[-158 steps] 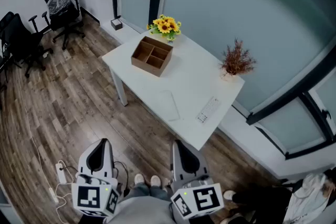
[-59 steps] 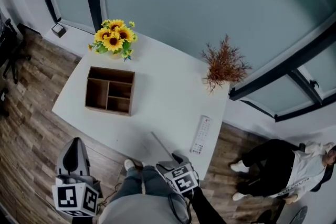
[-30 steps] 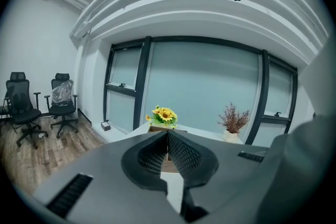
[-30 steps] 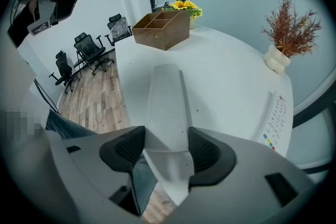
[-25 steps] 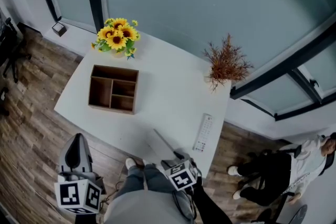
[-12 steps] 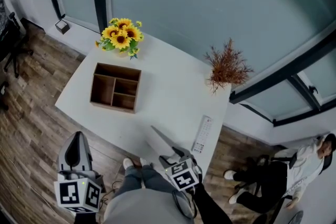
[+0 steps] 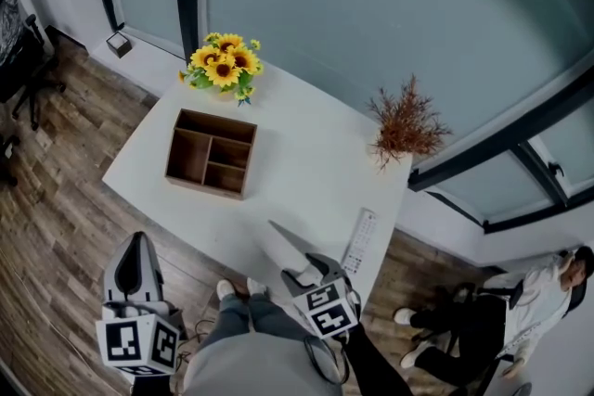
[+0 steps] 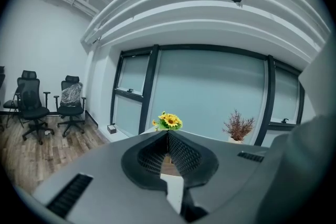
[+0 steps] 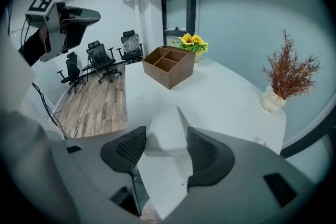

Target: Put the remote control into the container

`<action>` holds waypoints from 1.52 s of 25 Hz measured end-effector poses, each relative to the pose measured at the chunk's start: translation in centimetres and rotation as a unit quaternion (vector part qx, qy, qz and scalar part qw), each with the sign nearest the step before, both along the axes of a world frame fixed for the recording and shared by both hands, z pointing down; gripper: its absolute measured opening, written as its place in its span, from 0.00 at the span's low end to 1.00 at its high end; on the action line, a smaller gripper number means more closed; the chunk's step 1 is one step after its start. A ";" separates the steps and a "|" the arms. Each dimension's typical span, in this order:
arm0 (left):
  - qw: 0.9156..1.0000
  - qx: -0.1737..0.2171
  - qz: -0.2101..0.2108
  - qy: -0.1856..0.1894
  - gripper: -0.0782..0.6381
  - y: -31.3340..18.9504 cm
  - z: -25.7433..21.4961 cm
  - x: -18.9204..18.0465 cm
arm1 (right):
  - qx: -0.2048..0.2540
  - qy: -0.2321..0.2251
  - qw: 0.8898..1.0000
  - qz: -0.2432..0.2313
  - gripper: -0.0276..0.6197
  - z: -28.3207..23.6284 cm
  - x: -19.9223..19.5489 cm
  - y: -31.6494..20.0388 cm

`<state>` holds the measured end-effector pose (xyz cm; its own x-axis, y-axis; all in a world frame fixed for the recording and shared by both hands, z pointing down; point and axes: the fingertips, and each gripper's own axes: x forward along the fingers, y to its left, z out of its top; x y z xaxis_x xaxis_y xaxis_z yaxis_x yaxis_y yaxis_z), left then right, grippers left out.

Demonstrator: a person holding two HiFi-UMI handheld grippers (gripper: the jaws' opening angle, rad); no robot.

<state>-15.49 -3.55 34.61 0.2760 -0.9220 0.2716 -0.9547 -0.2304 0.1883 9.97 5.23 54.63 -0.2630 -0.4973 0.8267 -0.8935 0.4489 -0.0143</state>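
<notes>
Standing on wood flooring [image 7: 56,190] before a glass wall [image 7: 371,5], the white worktop [image 7: 297,153] carries the remote control [image 7: 361,241] at its right edge, container [image 7: 212,152] near its left; left tongs [image 8: 168,135] pressed together, right tongs [image 7: 308,269] pinching a white slab [image 7: 286,239]

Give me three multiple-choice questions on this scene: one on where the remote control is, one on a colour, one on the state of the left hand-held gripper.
1. Where is the remote control?
A on the floor
B on the table, near its edge
C on a chair

2. What colour are the flowers?
A red
B yellow
C white

3. The jaws of the left hand-held gripper are:
A together, with nothing between them
B wide apart
C clamped on the remote control

Answers:
1 B: the head view shows it lying on the white tabletop.
2 B: the petals are yellow.
3 A: its own view shows the tips meeting.
</notes>
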 end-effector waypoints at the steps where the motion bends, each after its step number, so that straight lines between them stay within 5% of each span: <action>1: 1.000 0.001 -0.002 0.000 0.12 0.1 0.0 -0.1 | 0.003 0.001 1.000 -0.003 0.43 -0.2 -0.1 -0.2; 8: 1.000 0.006 -0.014 0.000 0.12 0.6 -0.4 -0.8 | 0.040 0.006 0.999 -0.001 0.41 -2.1 -0.1 -1.7; 9: 1.000 0.006 -0.015 0.000 0.12 0.7 -0.5 -0.9 | 0.051 0.008 0.999 0.007 0.04 -2.5 0.1 -2.1; 15: 1.000 0.006 -0.017 -0.004 0.12 1.2 -0.3 -1.1 | 0.036 0.040 0.998 -0.017 0.04 -1.3 0.9 -2.3; 22: 1.000 0.005 -0.018 -0.004 0.12 0.9 -0.3 -0.9 | 0.029 0.007 0.999 -0.025 0.04 -1.0 0.0 -2.6; 24: 1.000 0.004 -0.019 -0.005 0.12 0.9 -0.3 -0.9 | 0.009 -0.023 0.999 -0.044 0.09 -0.2 -1.3 -2.4; 26: 1.000 0.003 -0.021 -0.007 0.12 0.8 -0.2 -0.9 | -0.024 -0.041 0.997 -0.068 0.32 1.2 -2.5 -2.0; 27: 1.000 0.003 -0.022 -0.007 0.12 0.8 -0.2 -0.9 | -0.040 -0.041 0.995 -0.081 0.35 2.0 -2.9 -1.8; 38: 0.999 -0.007 -0.048 -0.014 0.12 0.7 0.5 -2.7 | -0.109 0.026 0.981 -0.159 0.49 8.2 -4.5 -1.2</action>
<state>-18.16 -2.82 35.15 0.1782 -0.9396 0.2921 -0.9773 -0.1346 0.1635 5.51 4.02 62.81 -0.3315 -0.2068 0.9205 -0.7113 0.6958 -0.0999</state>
